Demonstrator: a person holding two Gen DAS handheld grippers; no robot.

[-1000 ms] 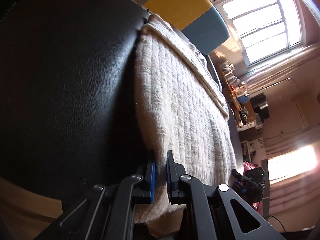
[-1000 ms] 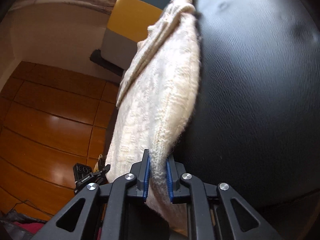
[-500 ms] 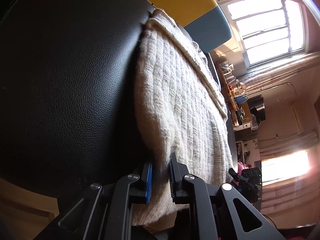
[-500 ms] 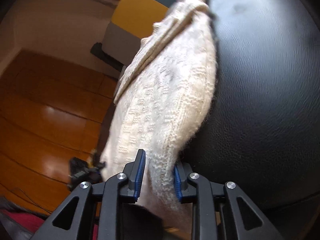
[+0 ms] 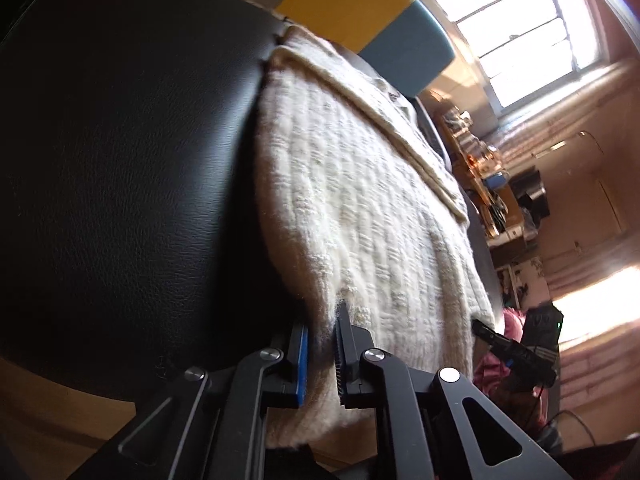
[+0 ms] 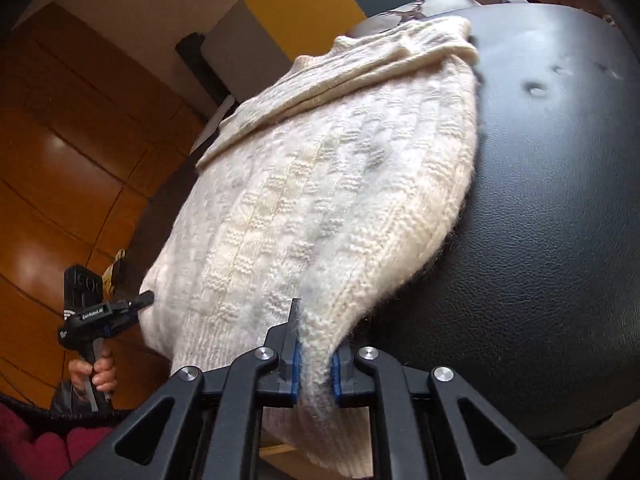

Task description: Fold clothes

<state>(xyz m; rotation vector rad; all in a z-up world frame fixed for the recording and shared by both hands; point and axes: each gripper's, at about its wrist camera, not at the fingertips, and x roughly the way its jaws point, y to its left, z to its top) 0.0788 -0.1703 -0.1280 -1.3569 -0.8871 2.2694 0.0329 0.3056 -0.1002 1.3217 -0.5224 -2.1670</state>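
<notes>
On black leather seat (image 6: 540,200), both grippers (image 5: 322,350) (image 6: 314,364) clamp cream sweater (image 6: 320,184)

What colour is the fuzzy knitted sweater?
The knitted sweater is cream white with ribbed, checkered stitching, clearest in the right wrist view.

Both matte-black, two-fingered tongs, the left tongs (image 5: 320,344) and the right tongs (image 6: 314,354), share one build: angular linkage arms with triangular cut-outs, round silver screws at the pivots, and blue ribbed pads inside the fingertips. The left tongs' handle carries small white lettering; a hand (image 6: 94,376) emerges from a dark sleeve.
</notes>
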